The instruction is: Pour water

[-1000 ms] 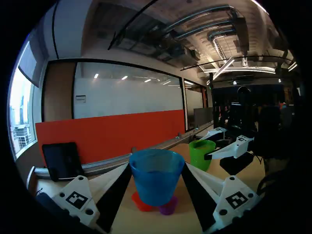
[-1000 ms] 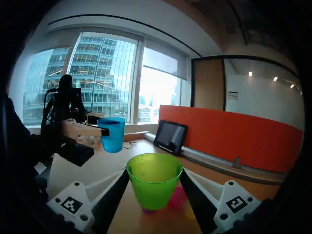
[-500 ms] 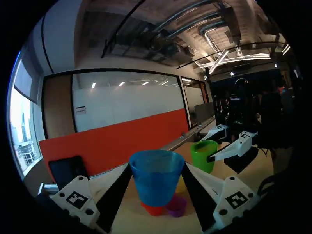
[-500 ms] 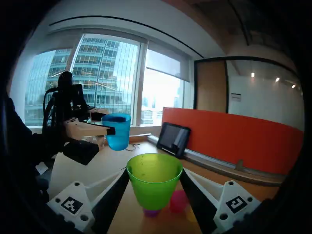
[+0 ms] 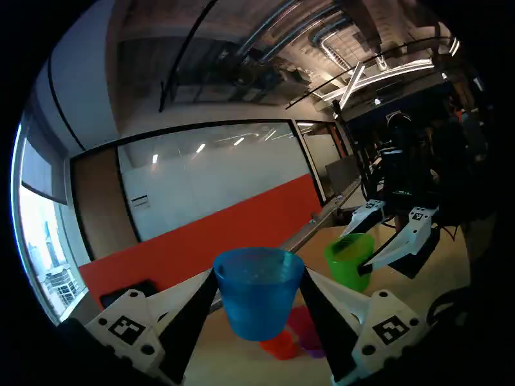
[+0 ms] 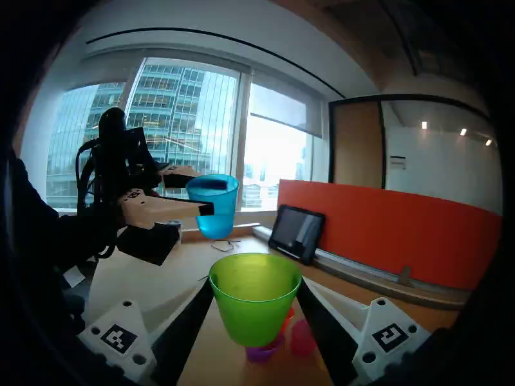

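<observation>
**Left gripper view.**
- Far left: a window [image 5: 40,257] with towers outside.
- Next, a dark tablet [image 5: 125,294] stands at the foot of the orange panel [image 5: 225,235], partly hidden.
- Centre: the left gripper [image 5: 258,283]. Its fingers [image 5: 192,315] press on either side of the blue cup [image 5: 257,305], which is held clear of the table [image 5: 393,289]. The cup's mouth faces up. Cannot tell what is inside.
- Below it, on the table: small cups [image 5: 280,344], one red-orange and one purple, close together. Cannot tell if they touch.
- Right of centre: the green cup [image 5: 347,265] is clamped between the two white fingers of the right gripper [image 5: 358,252]. A dark-clothed person stands behind it.
- The green cup is near the blue cup, to its right, and apart from it.

**Right gripper view.**
- Left edge: a dark sleeve [image 6: 38,238] and the body of the left gripper.
- Its fingers reach rightward and grip the blue cup, which is raised and near upright in front of the window.
- The blue cup's base sits above the level of the green cup's rim and to its left. The two do not touch.
- Centre: the green cup is gripped on both sides by the right gripper's black pads, rim level. Cannot tell if there is water inside.
- Under it, the small cups show purple and pink.
- Right: the tablet is propped against the orange panel, which runs on to the right edge.
</observation>
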The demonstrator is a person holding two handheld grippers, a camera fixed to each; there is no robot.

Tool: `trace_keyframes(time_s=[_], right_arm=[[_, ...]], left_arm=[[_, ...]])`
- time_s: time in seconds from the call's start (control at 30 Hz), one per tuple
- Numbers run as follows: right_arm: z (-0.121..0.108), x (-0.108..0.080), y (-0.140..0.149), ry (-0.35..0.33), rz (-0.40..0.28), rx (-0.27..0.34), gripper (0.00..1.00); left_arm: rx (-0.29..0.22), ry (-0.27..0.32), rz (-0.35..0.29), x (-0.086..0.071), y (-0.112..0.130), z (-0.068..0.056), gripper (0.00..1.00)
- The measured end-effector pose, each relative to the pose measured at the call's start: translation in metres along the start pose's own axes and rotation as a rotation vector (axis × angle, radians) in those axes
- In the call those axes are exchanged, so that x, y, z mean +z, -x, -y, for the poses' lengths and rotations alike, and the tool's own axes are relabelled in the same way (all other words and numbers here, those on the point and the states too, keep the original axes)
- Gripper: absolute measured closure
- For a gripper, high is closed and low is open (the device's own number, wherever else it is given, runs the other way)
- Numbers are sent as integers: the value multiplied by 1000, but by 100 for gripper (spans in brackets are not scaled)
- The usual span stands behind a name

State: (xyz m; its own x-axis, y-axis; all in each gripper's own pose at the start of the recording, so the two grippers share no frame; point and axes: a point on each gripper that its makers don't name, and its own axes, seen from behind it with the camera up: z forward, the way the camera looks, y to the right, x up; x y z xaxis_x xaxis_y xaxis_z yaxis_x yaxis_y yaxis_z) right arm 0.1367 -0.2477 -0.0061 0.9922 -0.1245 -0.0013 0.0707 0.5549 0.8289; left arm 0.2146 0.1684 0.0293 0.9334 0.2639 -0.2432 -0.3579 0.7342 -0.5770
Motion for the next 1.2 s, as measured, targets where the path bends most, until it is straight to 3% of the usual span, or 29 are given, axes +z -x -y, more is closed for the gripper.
trace_keyframes(time_s=[0.87,1.2], right_arm=[[24,18,8,-61,-4,3,9],[33,24,8,-83,-3,2,9]], left_arm=[[293,-38,7,10,-39,9,14],[404,-42,20,11,-49,5,14]])
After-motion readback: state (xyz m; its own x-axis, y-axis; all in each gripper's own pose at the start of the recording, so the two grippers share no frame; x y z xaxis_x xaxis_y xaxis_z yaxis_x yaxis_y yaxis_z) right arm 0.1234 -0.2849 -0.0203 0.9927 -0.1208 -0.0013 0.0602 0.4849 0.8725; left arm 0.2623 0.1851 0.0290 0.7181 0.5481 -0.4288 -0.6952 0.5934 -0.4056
